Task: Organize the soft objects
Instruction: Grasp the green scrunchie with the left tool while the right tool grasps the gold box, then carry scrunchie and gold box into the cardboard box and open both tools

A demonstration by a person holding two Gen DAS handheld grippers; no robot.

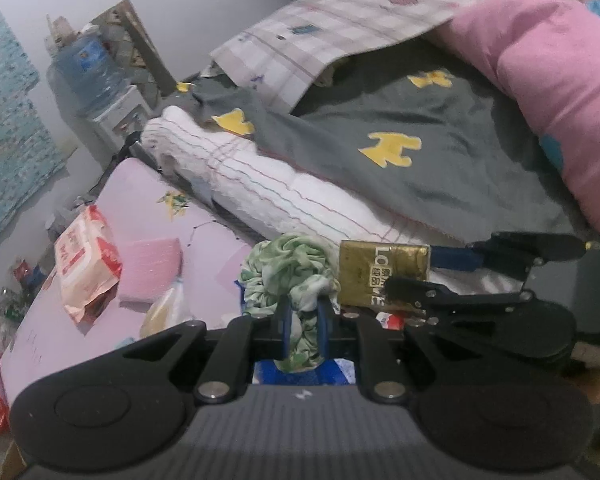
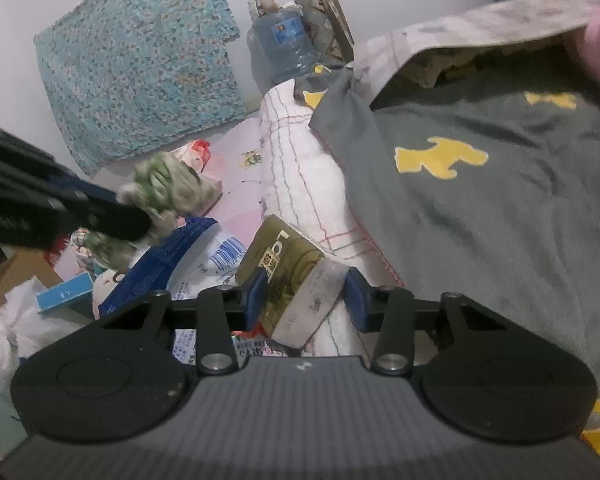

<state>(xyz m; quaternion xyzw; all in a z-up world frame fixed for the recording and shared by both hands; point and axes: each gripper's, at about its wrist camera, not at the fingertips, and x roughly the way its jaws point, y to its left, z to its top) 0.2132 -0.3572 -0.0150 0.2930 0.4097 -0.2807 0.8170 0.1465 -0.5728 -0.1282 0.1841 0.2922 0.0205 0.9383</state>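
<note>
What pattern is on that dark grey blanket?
Yellow dog shapes on the grey blanket; clearest in the right wrist view.

The green-and-white cloth (image 1: 296,276) is seen as soft, crumpled fabric with a matt finish. The gold box (image 2: 288,276) is covered in a glossy, metallic-looking wrap, with one paler, duller end face. The grey duvet (image 1: 411,160) with yellow shapes is made of smooth matt cloth, and the white quilt (image 1: 260,196) beside it shows a rough, textured weave with thin coloured lines. The wet-wipe pack (image 1: 88,264) is wrapped in shiny, wrinkled plastic film. The left gripper (image 1: 301,320) is built of matt black plastic, with small bright metal pins and blue finger pads (image 1: 284,328). The pink sheet (image 1: 148,200) of the bed appears smooth and matt.
</note>
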